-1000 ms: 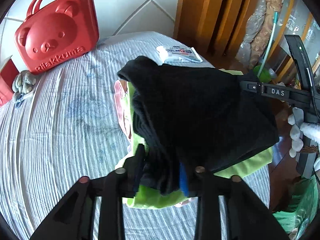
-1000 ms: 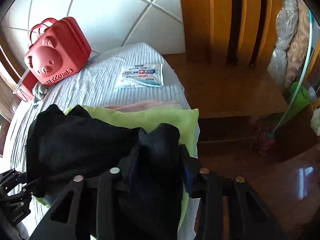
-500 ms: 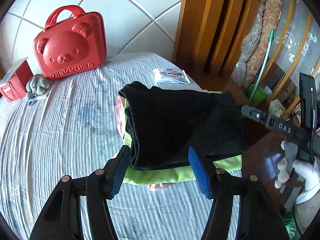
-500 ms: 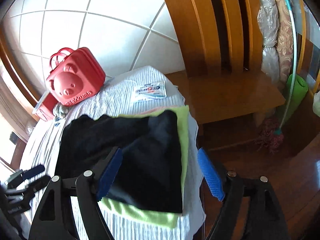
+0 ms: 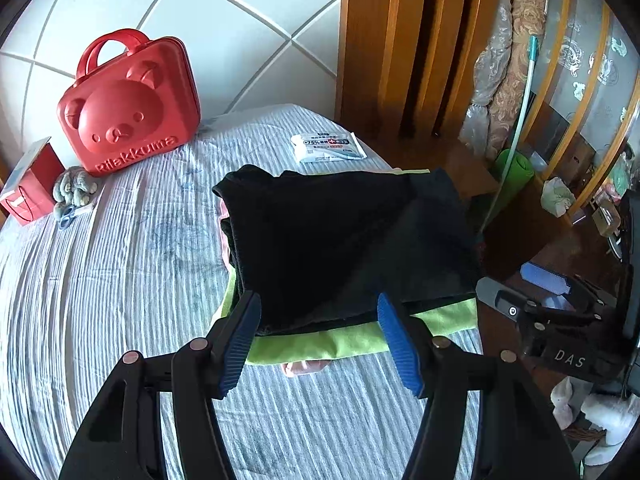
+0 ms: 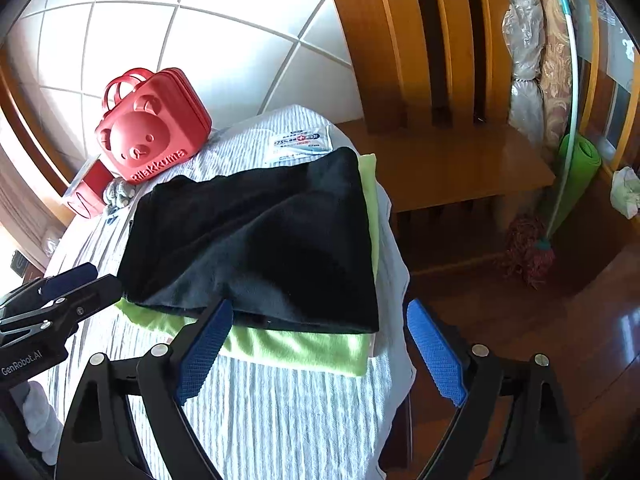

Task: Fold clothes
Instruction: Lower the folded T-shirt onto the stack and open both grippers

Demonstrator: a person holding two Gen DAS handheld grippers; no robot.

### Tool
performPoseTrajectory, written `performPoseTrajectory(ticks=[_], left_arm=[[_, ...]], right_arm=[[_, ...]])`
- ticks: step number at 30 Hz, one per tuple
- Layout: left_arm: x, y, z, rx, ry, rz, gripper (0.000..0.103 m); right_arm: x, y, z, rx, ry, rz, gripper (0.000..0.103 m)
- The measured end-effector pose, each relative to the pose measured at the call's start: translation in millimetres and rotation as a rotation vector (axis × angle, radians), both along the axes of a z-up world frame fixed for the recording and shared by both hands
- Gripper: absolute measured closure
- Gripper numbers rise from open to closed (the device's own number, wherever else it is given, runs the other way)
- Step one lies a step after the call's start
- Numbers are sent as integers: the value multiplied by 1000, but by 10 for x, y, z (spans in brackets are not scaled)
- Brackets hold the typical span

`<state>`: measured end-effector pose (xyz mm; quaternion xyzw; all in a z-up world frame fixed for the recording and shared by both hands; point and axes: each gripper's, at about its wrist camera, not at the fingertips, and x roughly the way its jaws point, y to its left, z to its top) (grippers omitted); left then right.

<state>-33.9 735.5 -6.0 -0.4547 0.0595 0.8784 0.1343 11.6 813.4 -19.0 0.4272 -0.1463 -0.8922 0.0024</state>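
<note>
Left wrist view: black garment folded into a flat rectangle, stacked on a green garment, with a strip of pink cloth peeking out below. Stack resting on the striped counter, toward its right edge. Left tool spread wide, holding nothing, blue pads either side of the stack's near edge, apparently just clear of the cloth. Right tool off to the right beside the stack, also empty. Red case and wipes pack further back on the counter, well apart from the stack.

Right wrist view: same black garment lying smooth on the green garment, no loose sleeves showing. Right tool wide, empty, near edge of the stack between its fingers but not gripped. Left tool at the stack's left side.

Judging by this, folding of the black piece looks finished and released; no unfolded clothes in view, so little or nothing left as far as can be told.
</note>
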Motion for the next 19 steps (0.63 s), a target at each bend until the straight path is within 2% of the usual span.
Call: performPoseTrajectory(ticks=[8,19], left_arm=[[66,99,10,-36,30,-36,41],[130,2,11,-35,43,-23,41]], right_arm=[[63,-49,13,-3,2,10,11],[22,-192,14,41,-18,33,11]])
